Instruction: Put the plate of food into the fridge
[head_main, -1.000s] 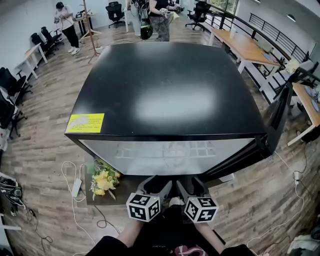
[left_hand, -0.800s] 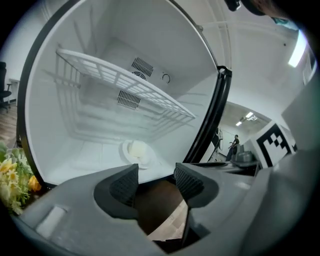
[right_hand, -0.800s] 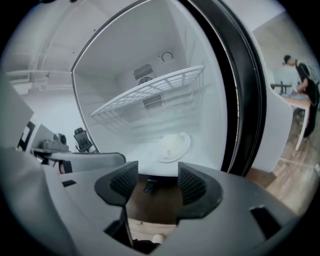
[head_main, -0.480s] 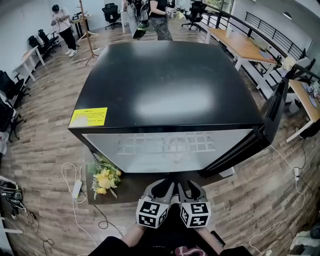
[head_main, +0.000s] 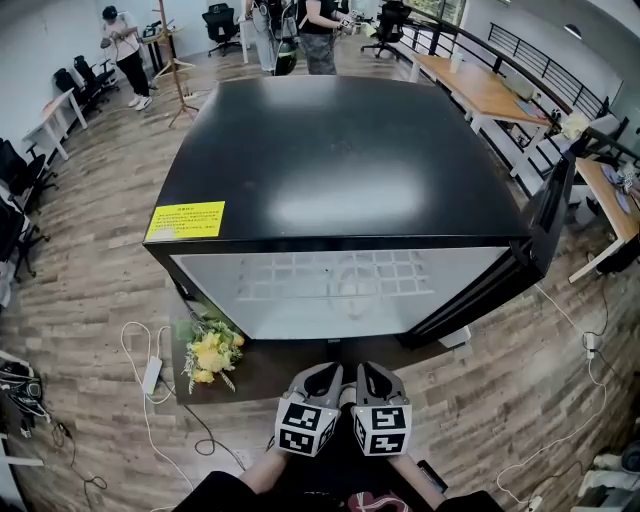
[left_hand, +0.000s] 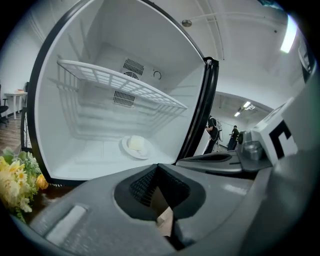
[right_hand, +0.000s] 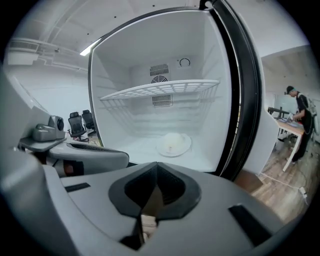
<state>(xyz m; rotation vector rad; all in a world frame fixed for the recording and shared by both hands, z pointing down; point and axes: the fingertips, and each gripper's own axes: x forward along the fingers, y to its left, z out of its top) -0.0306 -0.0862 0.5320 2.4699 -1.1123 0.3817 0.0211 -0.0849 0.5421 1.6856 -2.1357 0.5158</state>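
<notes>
The white plate of food (left_hand: 135, 146) lies on the floor of the open black fridge (head_main: 340, 170), under its wire shelf (left_hand: 120, 85); the same plate (right_hand: 173, 143) shows in the right gripper view. The fridge door (head_main: 555, 225) stands open at the right. My left gripper (head_main: 322, 374) and right gripper (head_main: 372, 373) hang side by side in front of the fridge, low near my body, well short of the plate. Both are shut with nothing between the jaws.
A bunch of yellow flowers (head_main: 208, 352) lies on a low board left of the grippers, with white cables (head_main: 150, 375) on the wood floor. People stand far behind the fridge (head_main: 318, 30) and at the far left (head_main: 125, 55). Desks (head_main: 490, 90) line the right side.
Both grippers' jaws have closed from wide open to shut. The two grippers have drawn closer together and slightly nearer the fridge front.
</notes>
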